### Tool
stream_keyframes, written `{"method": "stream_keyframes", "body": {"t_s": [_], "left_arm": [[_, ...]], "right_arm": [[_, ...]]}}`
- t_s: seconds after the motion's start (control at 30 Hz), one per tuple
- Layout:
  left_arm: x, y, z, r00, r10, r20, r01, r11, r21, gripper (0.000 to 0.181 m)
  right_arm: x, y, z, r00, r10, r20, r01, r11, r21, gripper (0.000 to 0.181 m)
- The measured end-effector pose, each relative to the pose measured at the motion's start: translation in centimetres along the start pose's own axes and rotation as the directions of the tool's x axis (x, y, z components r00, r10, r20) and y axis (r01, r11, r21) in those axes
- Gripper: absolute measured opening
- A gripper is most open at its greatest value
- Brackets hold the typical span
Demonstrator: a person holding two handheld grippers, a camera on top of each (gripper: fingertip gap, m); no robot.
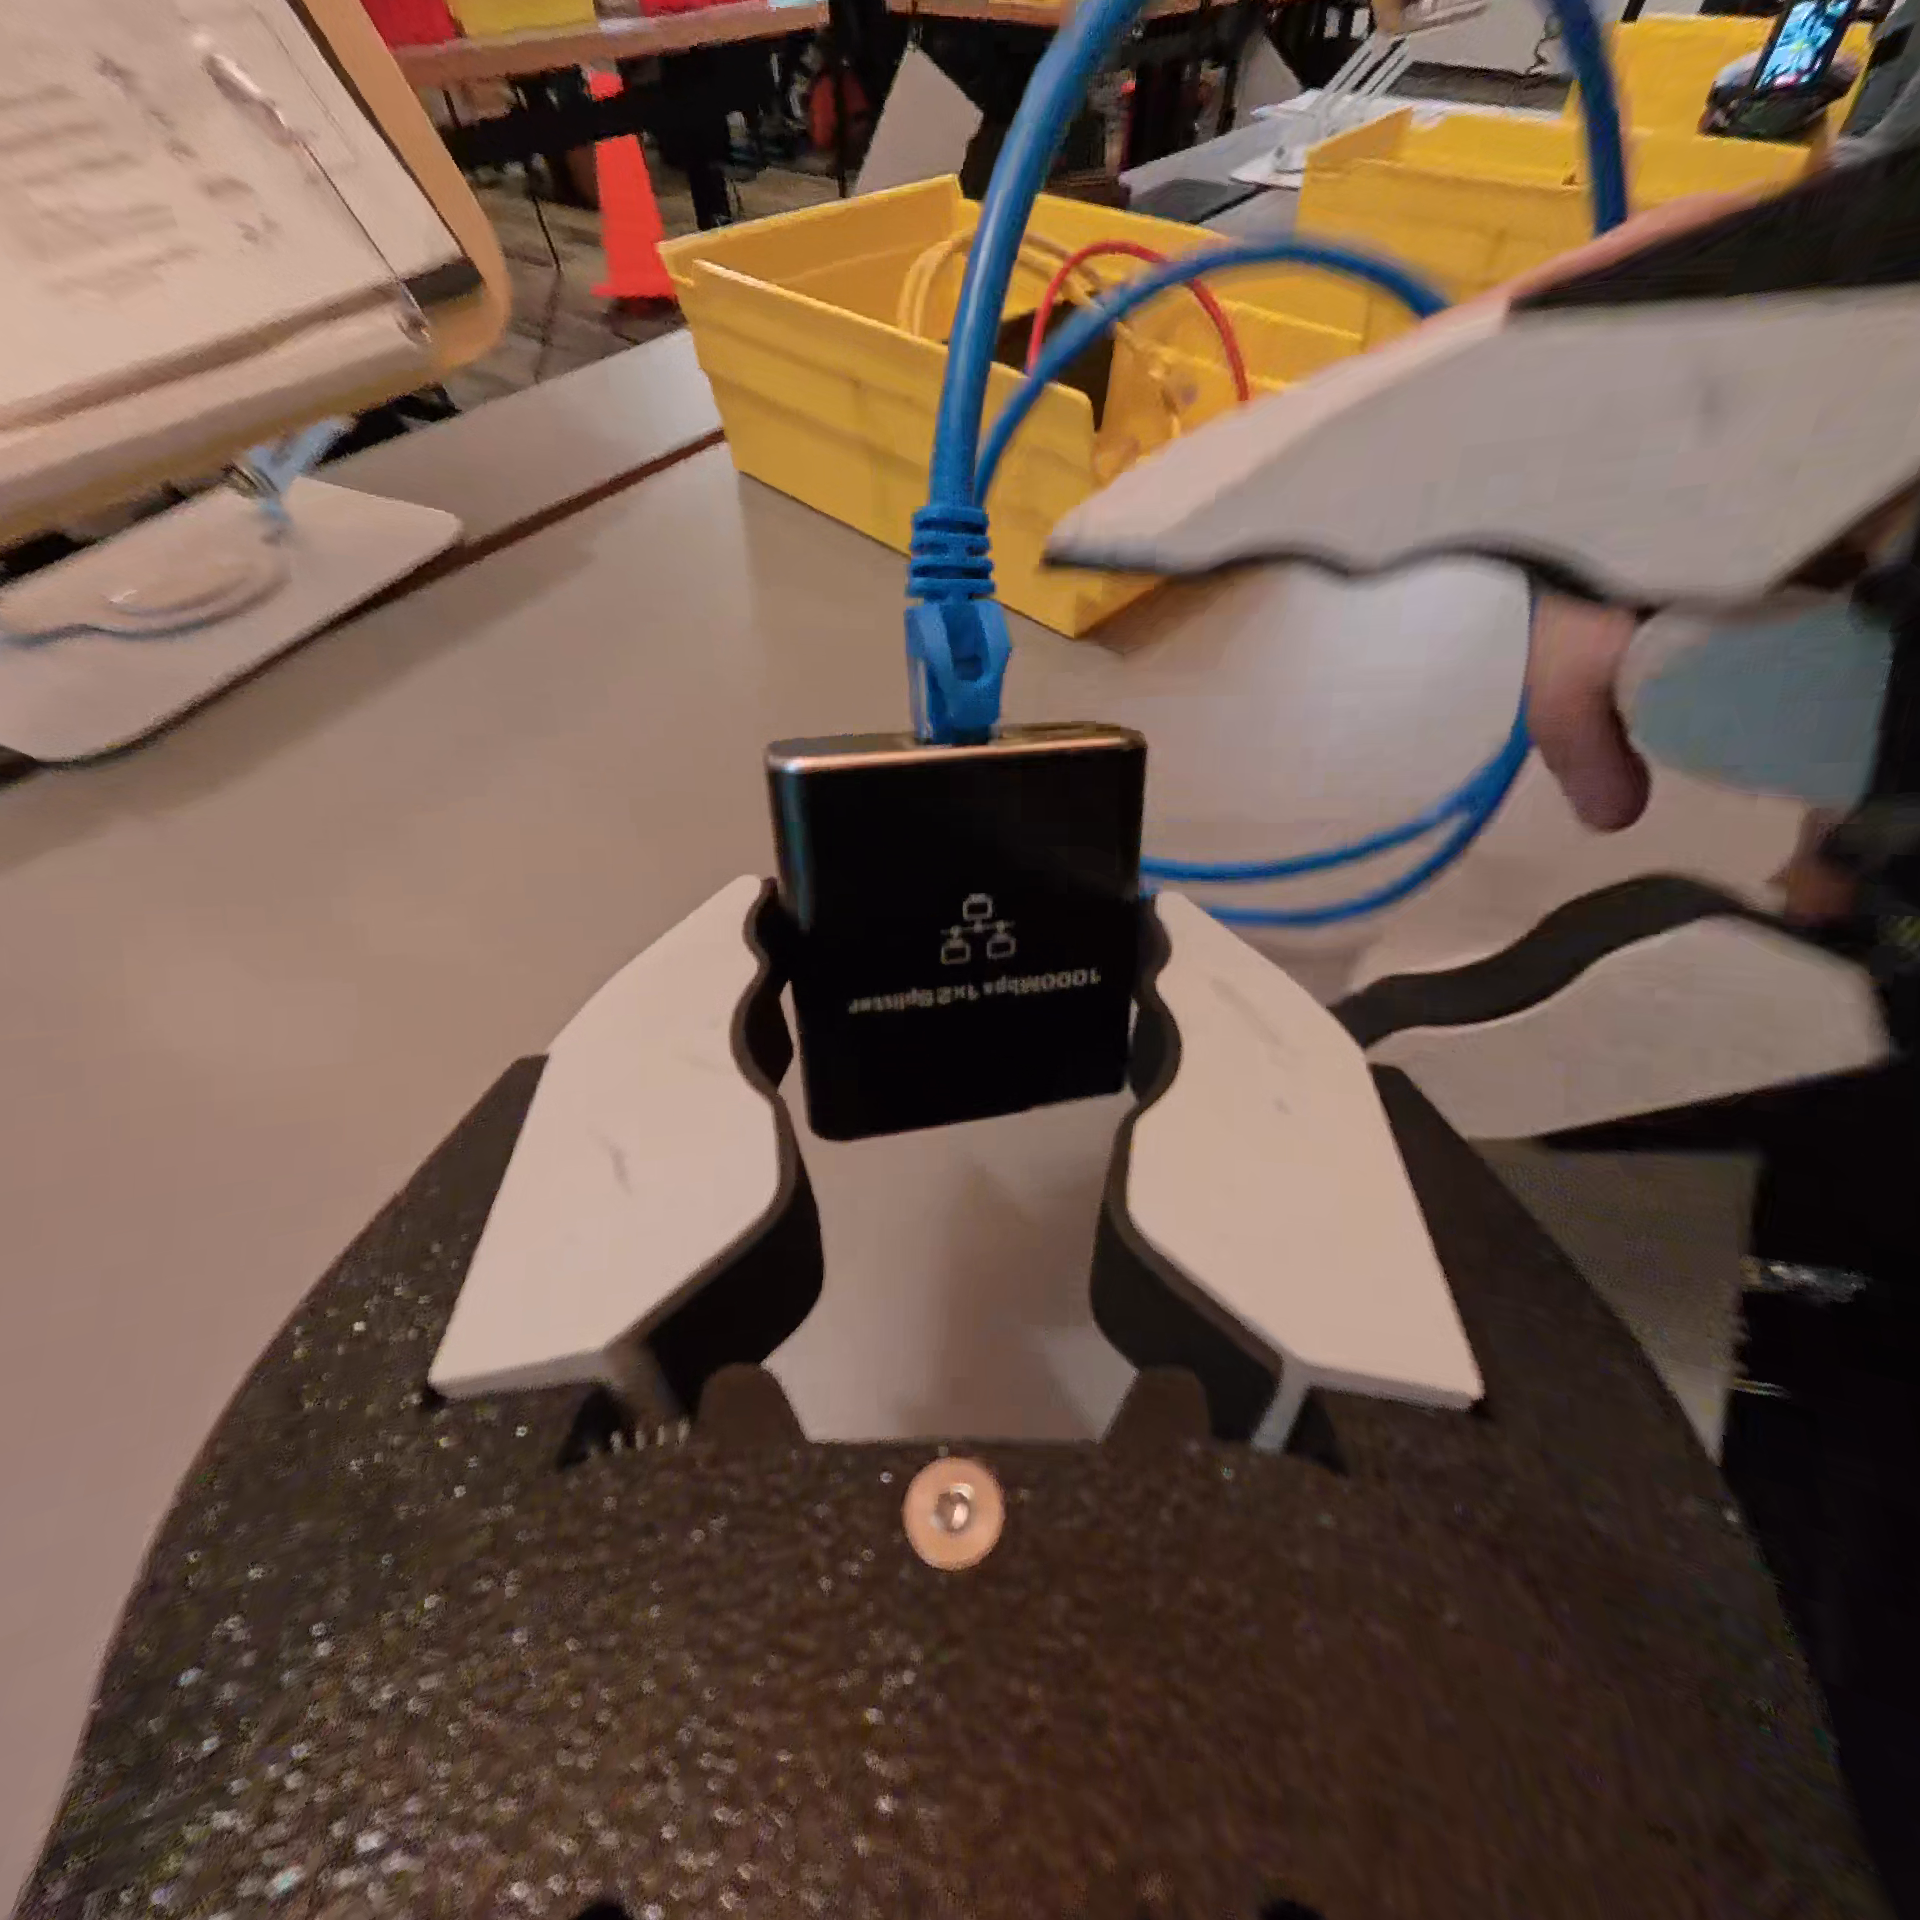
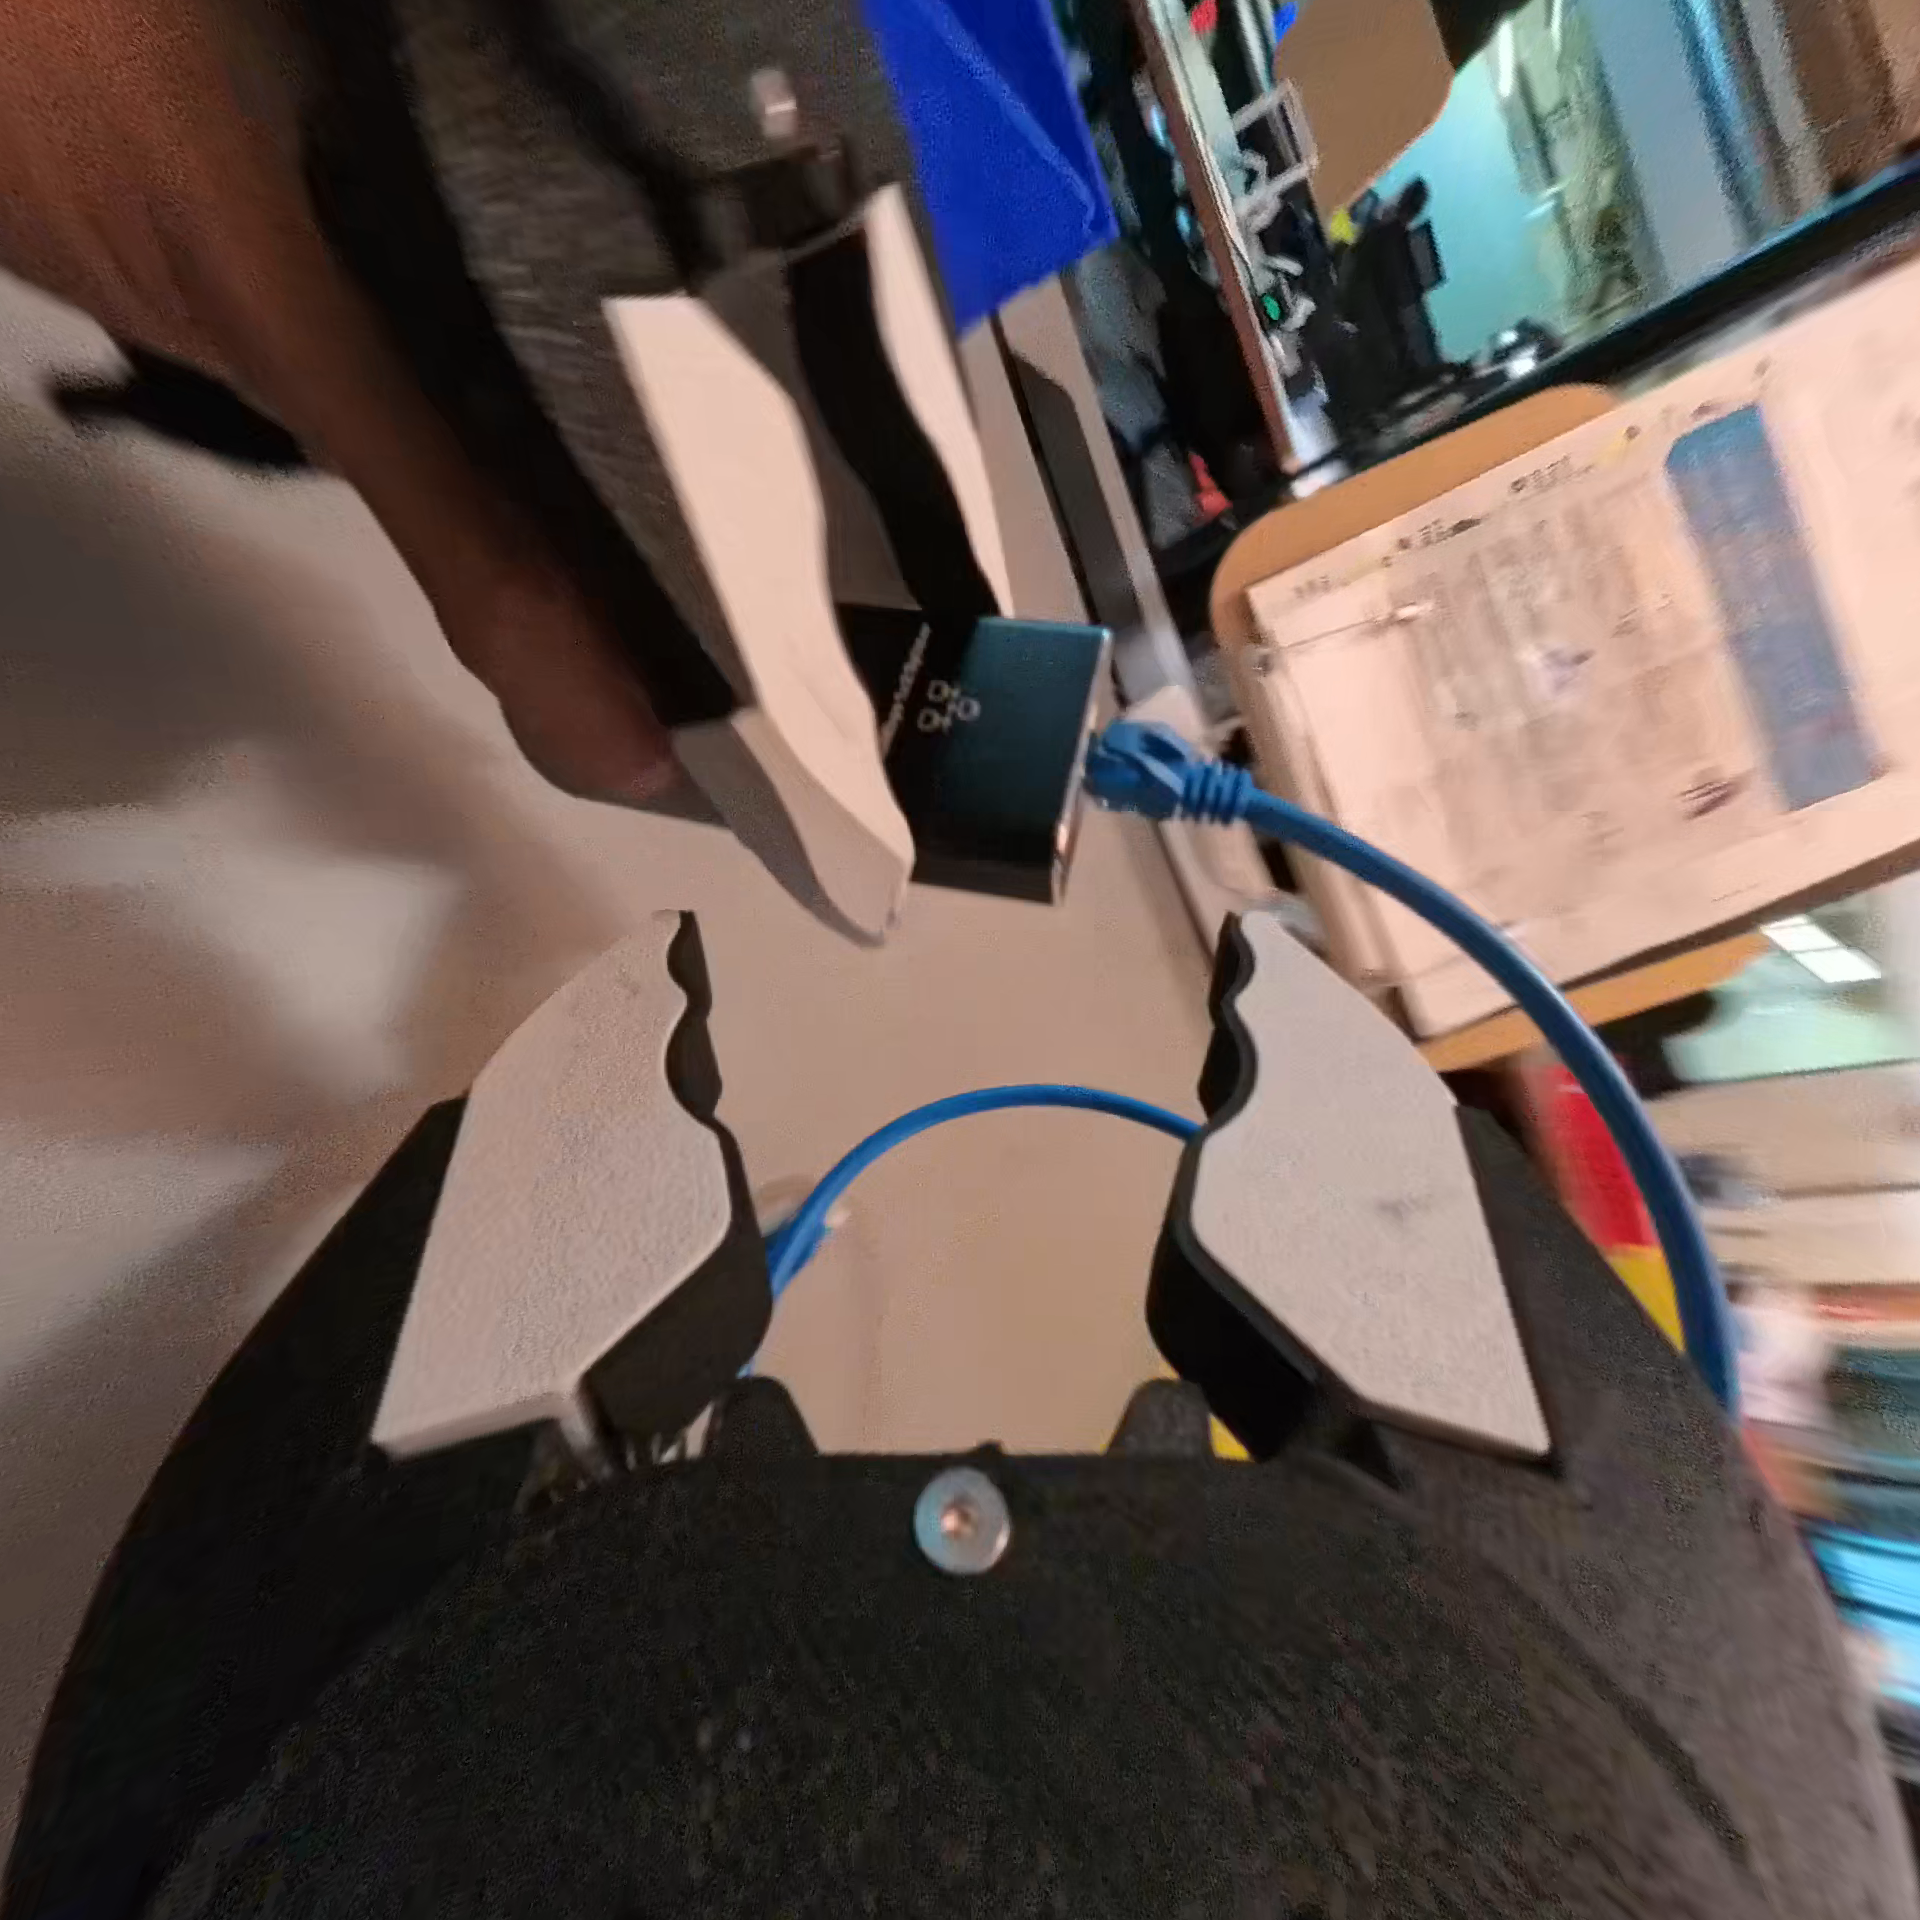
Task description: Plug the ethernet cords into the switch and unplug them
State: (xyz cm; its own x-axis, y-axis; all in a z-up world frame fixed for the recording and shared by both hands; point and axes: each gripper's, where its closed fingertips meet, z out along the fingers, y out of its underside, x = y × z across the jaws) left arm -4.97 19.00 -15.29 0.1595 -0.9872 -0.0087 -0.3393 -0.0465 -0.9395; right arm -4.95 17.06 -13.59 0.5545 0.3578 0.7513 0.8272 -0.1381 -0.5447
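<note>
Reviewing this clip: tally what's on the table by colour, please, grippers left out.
Blue: 1, the ethernet cable plugged into the switch
Black: 1, the switch clamped in the left gripper
Yellow: 2, the near bin holding coiled yellow and red cables, and the far bin
Total: 4

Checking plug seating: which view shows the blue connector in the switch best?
Left wrist view: the blue connector faces the camera, sharp, entering the top edge of the switch held in the left claw. Right wrist view shows it side-on, smaller and blurred.
</note>
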Motion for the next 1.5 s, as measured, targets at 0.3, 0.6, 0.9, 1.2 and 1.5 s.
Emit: {"method": "stream_keyframes", "body": {"t_s": [0.3,0.6,0.9,1.2,1.5], "left_arm": [[-0.8,-2.0,-1.5,0.970,0.224,0.095,-0.234,0.966,0.109,0.062],[1.9,-2.6,-1.4,0.909,0.415,0.045,-0.414,0.881,0.227,0.062],[2.1,-4.1,-2.7,0.842,0.501,0.200,-0.536,0.734,0.417,0.062],[1.7,-3.4,-3.0,0.907,0.410,0.092,-0.401,0.779,0.483,0.063],[1.9,-2.3,-2.1,0.924,0.381,0.023,-0.348,0.816,0.462,0.077]], "right_arm": [[-0.7,-2.6,0.0,0.151,0.683,0.714,-0.969,0.246,-0.031,0.077],[1.6,-2.5,-1.5,-0.014,0.571,0.821,-1.000,-0.026,0.002,0.023],[2.7,-2.0,-1.1,-0.387,0.448,0.806,-0.888,-0.417,-0.195,0.023],[1.2,-2.3,-0.6,-0.458,0.509,0.729,-0.865,-0.442,-0.235,0.022],[0.3,-3.7,-0.9,-0.457,0.513,0.727,-0.873,-0.416,-0.255,0.023]]}}
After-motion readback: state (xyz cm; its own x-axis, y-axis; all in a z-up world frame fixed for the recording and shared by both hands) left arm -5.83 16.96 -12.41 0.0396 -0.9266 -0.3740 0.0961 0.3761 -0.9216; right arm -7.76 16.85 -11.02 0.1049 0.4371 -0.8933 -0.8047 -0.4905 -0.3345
